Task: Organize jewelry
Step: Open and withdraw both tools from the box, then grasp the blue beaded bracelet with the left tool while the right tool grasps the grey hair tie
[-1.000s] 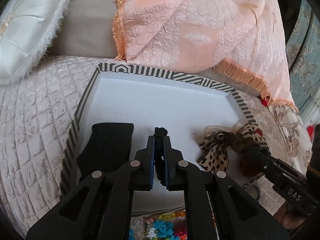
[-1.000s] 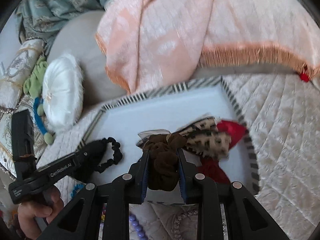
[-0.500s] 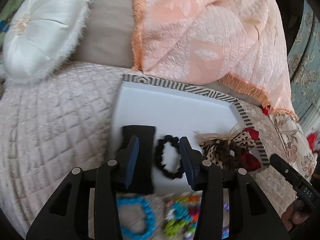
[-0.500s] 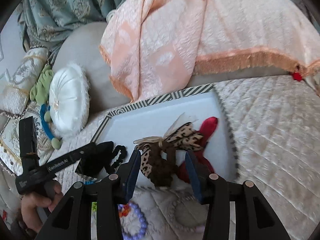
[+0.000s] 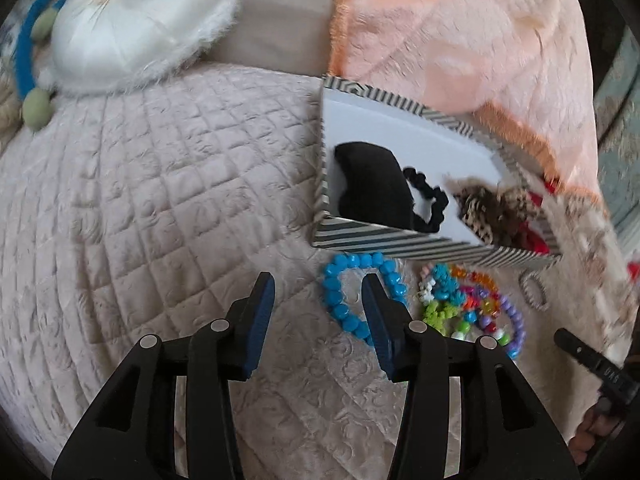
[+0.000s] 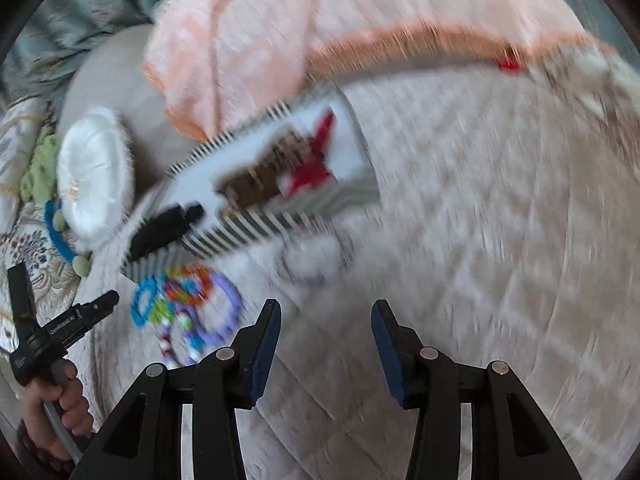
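Bracelets (image 5: pixel 362 292) crisp in L view, blurred, maybe tangled, in R.

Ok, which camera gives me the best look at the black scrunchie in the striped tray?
The left wrist view. There the black scrunchie lies sharp on the white floor of the striped tray, beside a black pad. The right wrist view is motion-blurred: only a dark smear at the tray's left end, so the scrunchie cannot be told apart.

You are working in a home, on a bed or sofa covered by a quilted beige spread (image 5: pixel 160 200). Behind that spread lie a round white satin cushion (image 5: pixel 132 24) and a fringed peach throw (image 5: pixel 460 40); beside the throw hangs teal patterned fabric (image 6: pixel 80 8).
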{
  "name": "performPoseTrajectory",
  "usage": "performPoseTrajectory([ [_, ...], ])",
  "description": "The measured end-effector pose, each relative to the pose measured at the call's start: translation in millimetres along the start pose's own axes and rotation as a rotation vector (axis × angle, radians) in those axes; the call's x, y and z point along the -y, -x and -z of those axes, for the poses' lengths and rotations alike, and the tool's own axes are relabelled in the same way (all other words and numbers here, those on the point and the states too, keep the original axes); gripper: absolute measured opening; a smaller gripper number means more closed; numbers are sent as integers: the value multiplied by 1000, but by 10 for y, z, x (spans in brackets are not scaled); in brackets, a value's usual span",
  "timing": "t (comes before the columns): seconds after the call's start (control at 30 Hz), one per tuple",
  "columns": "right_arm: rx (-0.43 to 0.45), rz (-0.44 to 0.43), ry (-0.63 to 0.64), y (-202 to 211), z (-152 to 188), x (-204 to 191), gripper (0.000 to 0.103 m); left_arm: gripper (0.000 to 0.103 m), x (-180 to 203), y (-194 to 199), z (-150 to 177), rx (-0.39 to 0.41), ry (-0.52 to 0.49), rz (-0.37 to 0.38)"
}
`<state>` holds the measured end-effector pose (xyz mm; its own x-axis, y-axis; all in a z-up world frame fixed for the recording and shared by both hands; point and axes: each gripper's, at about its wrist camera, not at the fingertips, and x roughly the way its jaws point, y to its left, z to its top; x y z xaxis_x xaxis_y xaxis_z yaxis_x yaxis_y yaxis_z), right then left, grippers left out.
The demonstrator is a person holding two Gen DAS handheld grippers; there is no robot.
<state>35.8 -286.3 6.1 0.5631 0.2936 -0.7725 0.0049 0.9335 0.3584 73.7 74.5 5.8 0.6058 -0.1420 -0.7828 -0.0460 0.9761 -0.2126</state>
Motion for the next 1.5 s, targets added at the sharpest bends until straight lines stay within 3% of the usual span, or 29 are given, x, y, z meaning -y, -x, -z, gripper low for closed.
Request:
performPoseTrajectory([
  [0.27, 8, -11, -29, -56, -4, 74, 45, 45, 176, -261, 41, -31, -71, -87],
  [0.53, 17, -11, -31, -79, -56, 52, 45, 58, 279, -352, 130, -6, -134, -166],
  [0.67, 24, 18, 11, -86, -76, 11, 45, 59, 281, -379, 125, -7, -138, -188],
  [0.7, 24, 24, 26, -92, -80, -3, 45, 59, 285, -382, 124, -10, -142, -191],
  [0.8, 37, 58, 87, -115, -115, -77, 45, 42, 327, -390, 106, -10, -155, -183],
  [0.87, 53, 64, 116, -126, -153, -118, 45, 27, 348, -391, 105, -5, -166, -192],
  [0.9, 68, 60, 138, -134, -186, -155, 45, 12, 341, -364, 125, -6, -168, -179],
  [0.93, 72, 58, 157, -146, -211, -181, 45, 9, 363, -364, 124, -10, -171, -167],
  [1.1, 34, 89, 267, -387, -344, -270, 36, 8, 317, -314, 116, 3, -124, -128],
  [1.17, -16, 84, 272, -513, -357, -244, 36, 8, 272, -290, 98, 4, -93, -98],
  [1.27, -18, 73, 298, -554, -359, -256, 36, 8, 269, -264, 98, 8, -86, -90],
  [1.33, -20, 75, 306, -553, -347, -266, 31, 8, 287, -248, 103, 6, -88, -86],
  [1.4, -26, 80, 328, -526, -314, -309, 16, 8, 305, -227, 113, -2, -90, -77],
  [1.5, -16, 80, 321, -430, -255, -334, 8, 8, 346, -122, 153, 5, -101, -57],
])
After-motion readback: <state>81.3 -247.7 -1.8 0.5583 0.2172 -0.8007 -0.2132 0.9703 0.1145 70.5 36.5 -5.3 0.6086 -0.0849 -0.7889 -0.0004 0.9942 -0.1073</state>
